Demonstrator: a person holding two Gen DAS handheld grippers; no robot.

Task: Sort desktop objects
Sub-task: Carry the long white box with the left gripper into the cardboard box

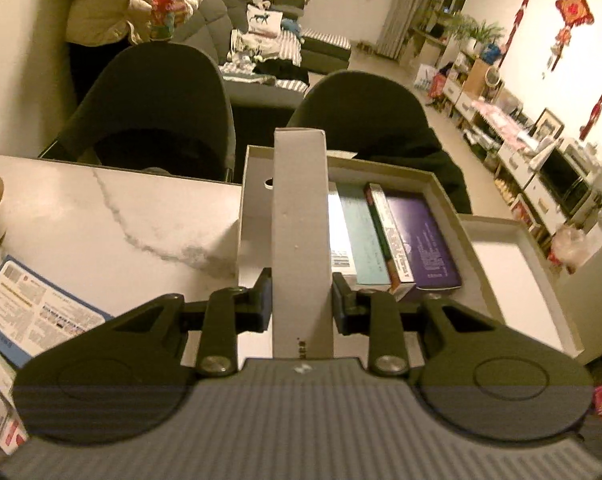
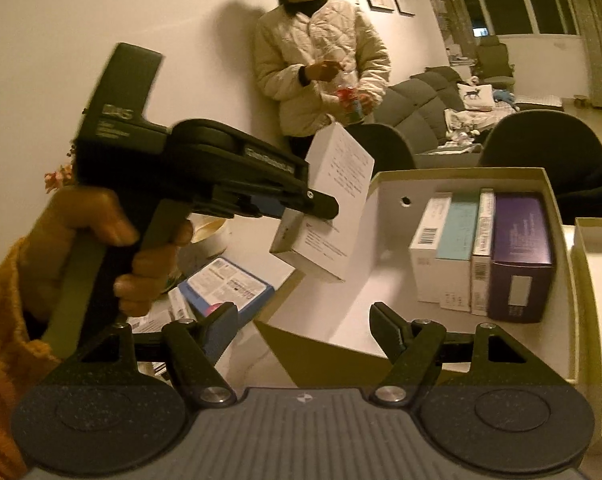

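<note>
On a marble tabletop (image 1: 101, 216), an open cardboard tray (image 2: 385, 208) holds four upright boxes (image 2: 481, 252) while the left tongs (image 1: 301, 300), clamped on a white carton (image 1: 300, 216), hold it above the tray's near edge; the right tongs (image 2: 303, 328) gape empty.

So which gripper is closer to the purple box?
Left, probably. The left gripper, shut on a white box, hangs just beside the purple box. The right gripper sits open, short of the tray.

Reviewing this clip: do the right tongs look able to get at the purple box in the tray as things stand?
Probably yes. The right tongs are open and empty, and the purple box stands at the row's near right end inside the tray, with nothing between them.
</note>
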